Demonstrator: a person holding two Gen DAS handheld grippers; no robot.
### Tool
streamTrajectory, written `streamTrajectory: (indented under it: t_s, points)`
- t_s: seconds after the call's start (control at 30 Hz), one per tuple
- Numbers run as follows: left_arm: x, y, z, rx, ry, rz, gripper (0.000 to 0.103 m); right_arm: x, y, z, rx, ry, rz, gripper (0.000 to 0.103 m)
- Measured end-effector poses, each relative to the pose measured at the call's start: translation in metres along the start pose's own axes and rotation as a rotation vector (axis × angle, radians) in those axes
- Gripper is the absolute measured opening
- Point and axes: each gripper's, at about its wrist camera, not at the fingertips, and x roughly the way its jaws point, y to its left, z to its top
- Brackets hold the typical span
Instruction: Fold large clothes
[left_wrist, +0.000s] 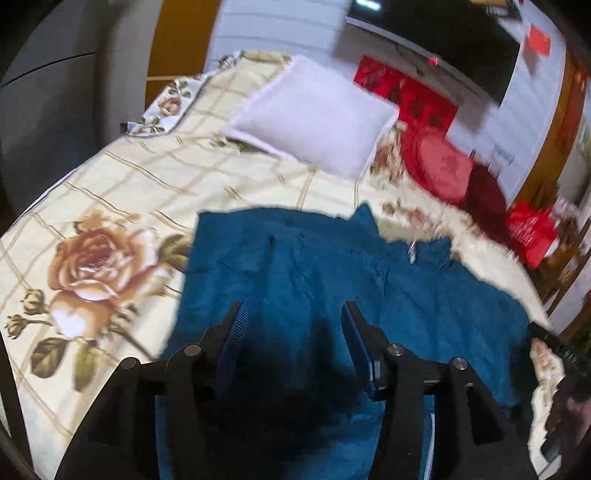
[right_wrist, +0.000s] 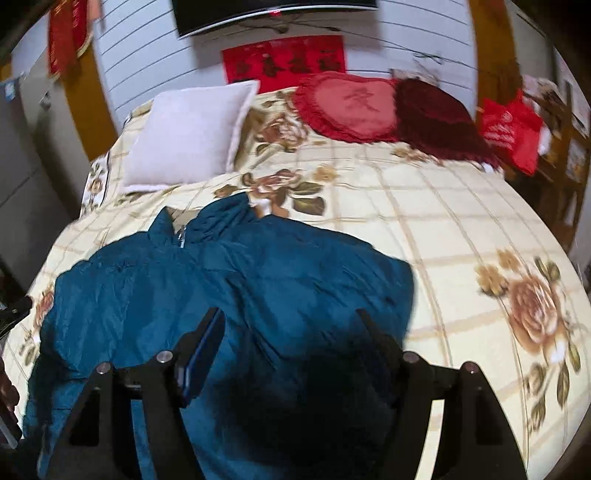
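Teal jacket (right_wrist: 229, 280) lies lengthwise, collar toward the pillow (right_wrist: 188, 133); left claw (left_wrist: 293, 325) and right claw (right_wrist: 291, 332) gape empty

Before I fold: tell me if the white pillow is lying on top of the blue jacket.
No: the white pillow lies apart from the blue jacket, with floral bedspread between.

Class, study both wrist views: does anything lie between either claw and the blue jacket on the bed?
Nothing visible does. The left claw and right claw hang open directly over the blue jacket; the white pillow lies farther up the bed.
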Motion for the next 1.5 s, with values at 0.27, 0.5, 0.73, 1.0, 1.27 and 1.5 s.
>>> streamTrajectory:
  t_s: [0.27,0.5,0.73,1.0,1.27,1.5]
  points:
    - [0.048,-0.006,-0.016,0.032,0.074,0.099,0.041,0.078,-0.001,0.001,-0.029,0.085,-0.086,0.076]
    - [0.047,-0.007,-0.023,0.047,0.084,0.102,0.041,0.050,-0.002,-0.001,0.004,0.091,-0.067,0.077]
    - [0.047,-0.007,-0.024,0.051,0.083,0.104,0.041,-0.003,0.005,-0.043,-0.087,0.059,-0.024,0.077]
    - [0.050,-0.011,-0.027,0.067,0.078,0.118,0.043,0.014,0.011,-0.054,-0.123,0.120,-0.093,0.079]
    - [0.052,-0.011,-0.027,0.065,0.081,0.119,0.044,-0.016,0.030,-0.029,-0.025,-0.048,0.047,0.079]
    - [0.056,-0.012,-0.028,0.077,0.074,0.122,0.046,0.064,0.049,-0.013,-0.055,0.065,-0.030,0.079]
